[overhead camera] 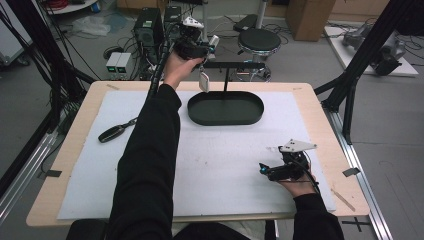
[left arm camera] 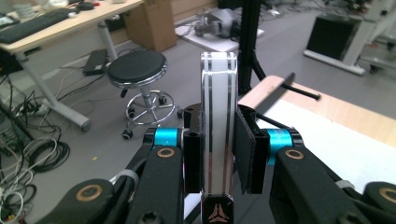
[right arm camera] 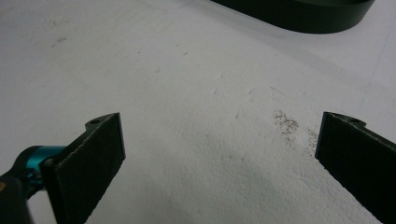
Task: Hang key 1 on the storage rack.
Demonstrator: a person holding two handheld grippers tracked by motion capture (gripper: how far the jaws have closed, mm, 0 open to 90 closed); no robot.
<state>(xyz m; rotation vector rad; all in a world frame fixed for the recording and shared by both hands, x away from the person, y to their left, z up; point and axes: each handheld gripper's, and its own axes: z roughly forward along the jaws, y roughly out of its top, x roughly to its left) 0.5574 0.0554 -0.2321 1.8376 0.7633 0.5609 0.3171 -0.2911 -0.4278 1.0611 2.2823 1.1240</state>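
At about nine o'clock on the table [overhead camera: 320,107] we see a black key fob [overhead camera: 111,133] lying on the white mat [overhead camera: 220,165], well apart from everything else. Moving right, our left gripper [overhead camera: 206,50] is raised toward twelve o'clock, beyond the far edge of the table, with its fingers [left arm camera: 194,154] clamped on a white key fob [left arm camera: 218,126]; in the left gripper view the fob stands upright between the pads, a thin white slab with chrome edges and a small emblem at its lower end. In the high view the fob [overhead camera: 203,81] hangs below the gripper, just beside the left end of the black crossbar [overhead camera: 235,65] of a T-shaped stand. That stand rises from a black oval tray [overhead camera: 226,117] set at twelve o'clock on the mat. Farther right, at about four o'clock, our right gripper [overhead camera: 264,170] rests low over the mat, its fingers [right arm camera: 95,154] spread wide apart with bare mat between them.
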